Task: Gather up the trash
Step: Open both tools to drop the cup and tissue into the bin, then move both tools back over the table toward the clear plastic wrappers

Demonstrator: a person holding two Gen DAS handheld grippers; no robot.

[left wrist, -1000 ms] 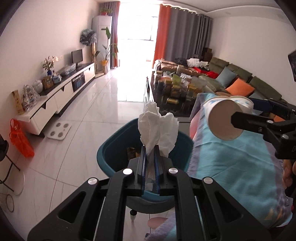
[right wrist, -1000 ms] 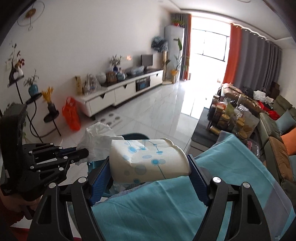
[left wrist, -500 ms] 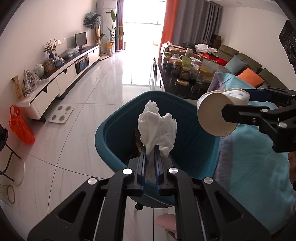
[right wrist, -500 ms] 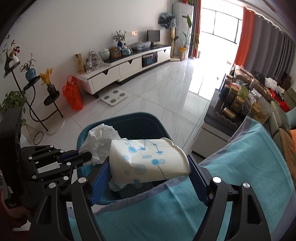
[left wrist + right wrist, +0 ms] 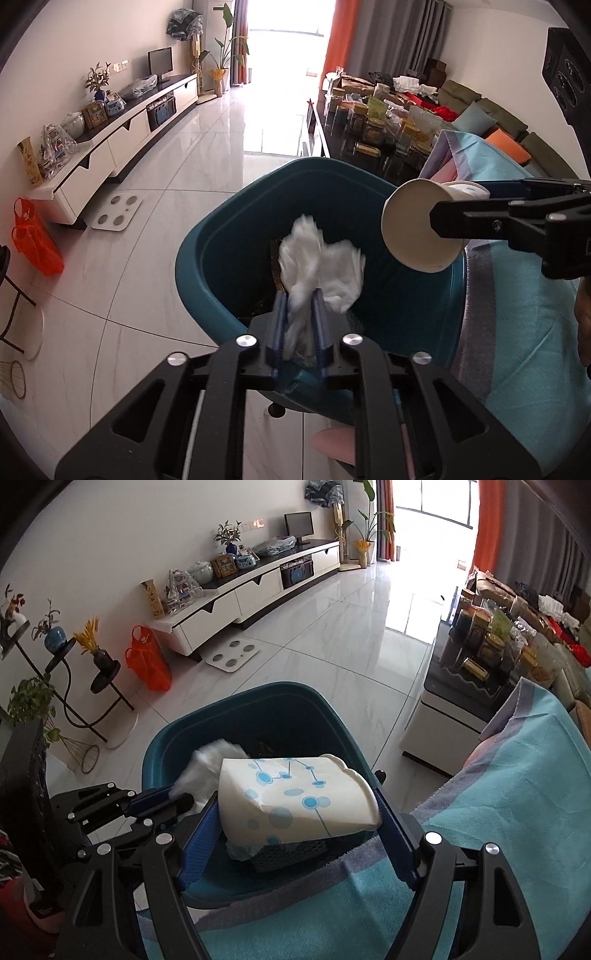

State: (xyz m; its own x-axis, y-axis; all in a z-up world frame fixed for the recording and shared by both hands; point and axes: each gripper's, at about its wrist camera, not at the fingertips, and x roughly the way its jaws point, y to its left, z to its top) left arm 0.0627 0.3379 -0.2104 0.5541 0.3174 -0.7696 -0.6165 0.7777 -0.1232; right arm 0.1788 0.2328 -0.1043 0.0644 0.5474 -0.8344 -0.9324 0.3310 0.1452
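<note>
1. Crumpled tissue (image 5: 320,266) is one of your two pieces of trash; the other is a dented paper cup (image 5: 295,799) printed with blue dots. Count one tissue and one cup in the grippers, plus one teal bin (image 5: 218,258).

2. Your left gripper (image 5: 300,325) has just been easing its jaws apart. The tissue's tail sits between the blue fingers and its puffed top hangs over the bin's mouth. From the blur, you cannot tell whether the pads press on it or have let it go.

3. Your right gripper (image 5: 295,823) is clamped on the cup, which lies sideways across the jaws. Its base faces the left gripper and its rim faces the teal blanket (image 5: 517,812). It hangs over the near edge of the bin.

4. Expect the tissue to be nearly weightless and soft. It will likely cling to the pads, so a wide release or a shake may be needed. Pinch such a thing at any bunched fold.

5. The cup is light and thin-walled, and already creased at the side. Squeezing end to end, as you do now, probably crushes it less than pressing the walls.

6. Some dark litter already lies in the bin, too dim to count.
</note>
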